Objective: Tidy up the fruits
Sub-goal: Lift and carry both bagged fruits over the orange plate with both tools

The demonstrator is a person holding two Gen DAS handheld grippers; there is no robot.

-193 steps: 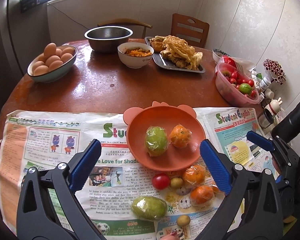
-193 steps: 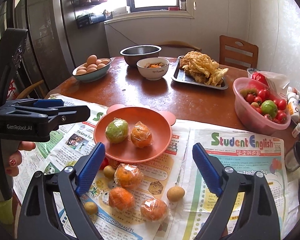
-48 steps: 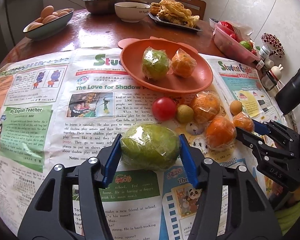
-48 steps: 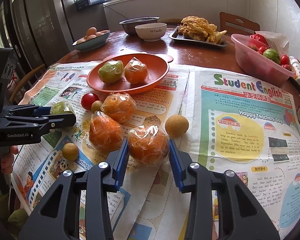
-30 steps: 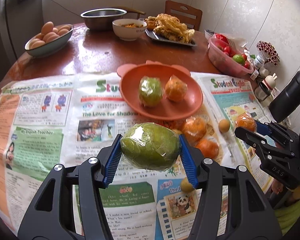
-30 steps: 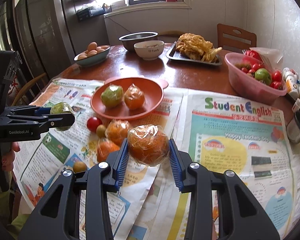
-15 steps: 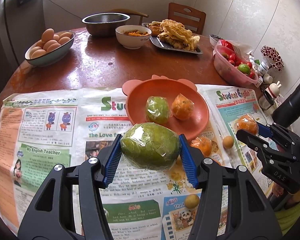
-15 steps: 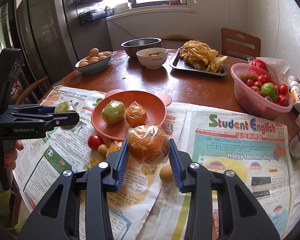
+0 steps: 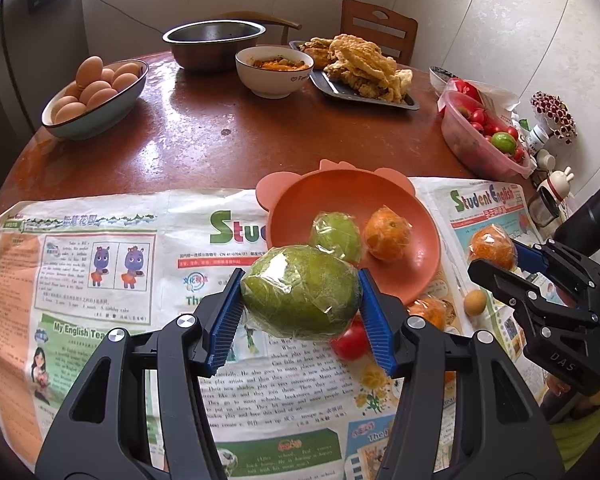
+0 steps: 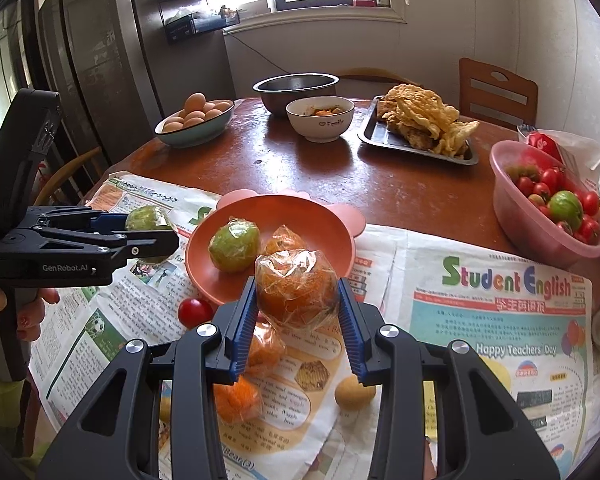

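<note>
left gripper [image 9: 300, 312] squeezed big green fruit [image 9: 300, 292] in shiny wrap, up over newspaper [image 9: 100, 280] – right gripper [image 10: 298, 320] pinched wrapped orange [image 10: 296, 292] near orange plate [image 10: 204, 276] – plate held two fruits.

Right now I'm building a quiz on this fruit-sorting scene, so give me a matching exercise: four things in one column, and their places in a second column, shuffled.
Things:
1. wrapped green mango
2. wrapped orange
3. eggs
4. red tomato

Places:
A. on the newspaper
B. in the right gripper
C. in the left gripper
D. in a bowl

Pairs: 1-C, 2-B, 3-D, 4-A
</note>
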